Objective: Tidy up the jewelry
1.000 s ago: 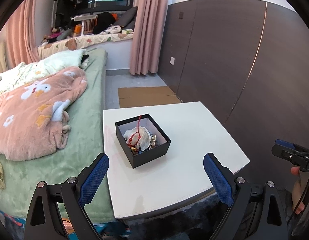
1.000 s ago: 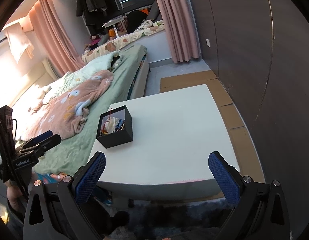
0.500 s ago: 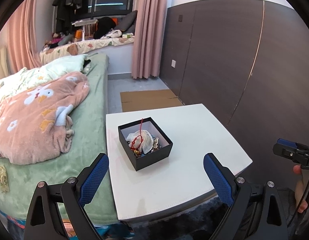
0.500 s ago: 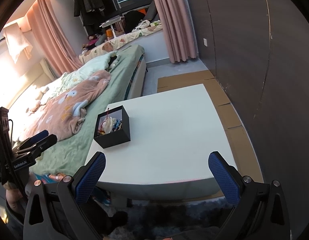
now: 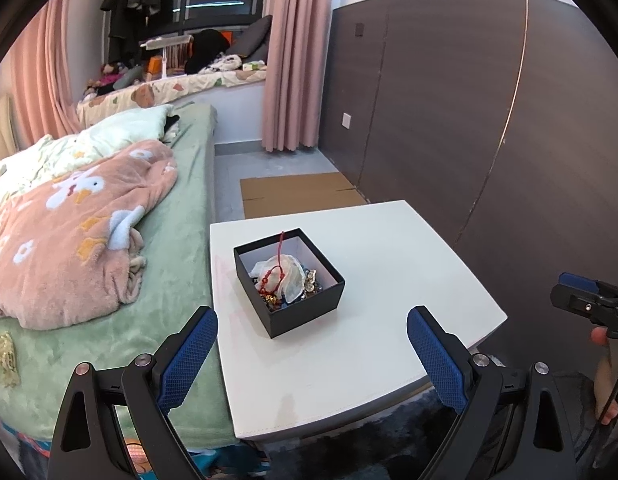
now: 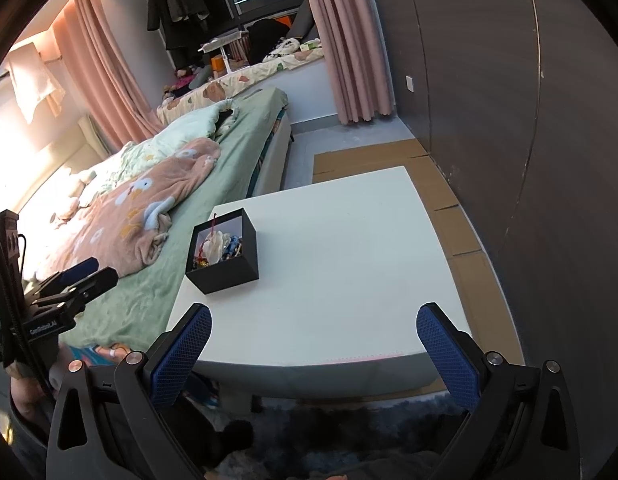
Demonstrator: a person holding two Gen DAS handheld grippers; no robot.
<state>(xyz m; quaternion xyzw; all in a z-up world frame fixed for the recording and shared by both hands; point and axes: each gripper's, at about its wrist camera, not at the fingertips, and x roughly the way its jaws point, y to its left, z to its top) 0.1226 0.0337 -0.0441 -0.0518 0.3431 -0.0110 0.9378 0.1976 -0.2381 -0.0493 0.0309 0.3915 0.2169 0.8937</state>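
Nearest the lens, my left gripper point(image 5: 311, 346) stood wide apart, blue pads point(image 5: 187, 356) spread with nothing between them, hanging short of the white table's point(image 5: 349, 364) near edge. My right gripper point(image 6: 315, 346) was likewise spread and empty, also off the near edge. I judged both were held back and apart so either could go in over the box from above without knocking it.

From the left wrist view, the black open-topped box point(image 5: 289, 282) sat at about 12 o'clock, just beyond the pads, on the left half of the table, turned with a corner toward me. From the right wrist view it lay at about 11 o'clock, nearer the bed side. The box stood flat, with bare tabletop all round it.

All the jewelry I could see lay inside it, heaped: a crumpled white pouch or cloth point(image 5: 285, 278) on top, a red cord point(image 5: 277, 258) looped over it with one end standing up past the rim, and gold-coloured and bluish pieces point(image 5: 311, 280) tucked at the sides. Single items were too small to tell apart. Heaped so, the scene would fit pieces waiting to be laid out as well as pieces already gathered in.

Beyond, at 9 to 10 o'clock, lay the green bed point(image 5: 181, 216) with a pink blanket point(image 5: 69, 236).
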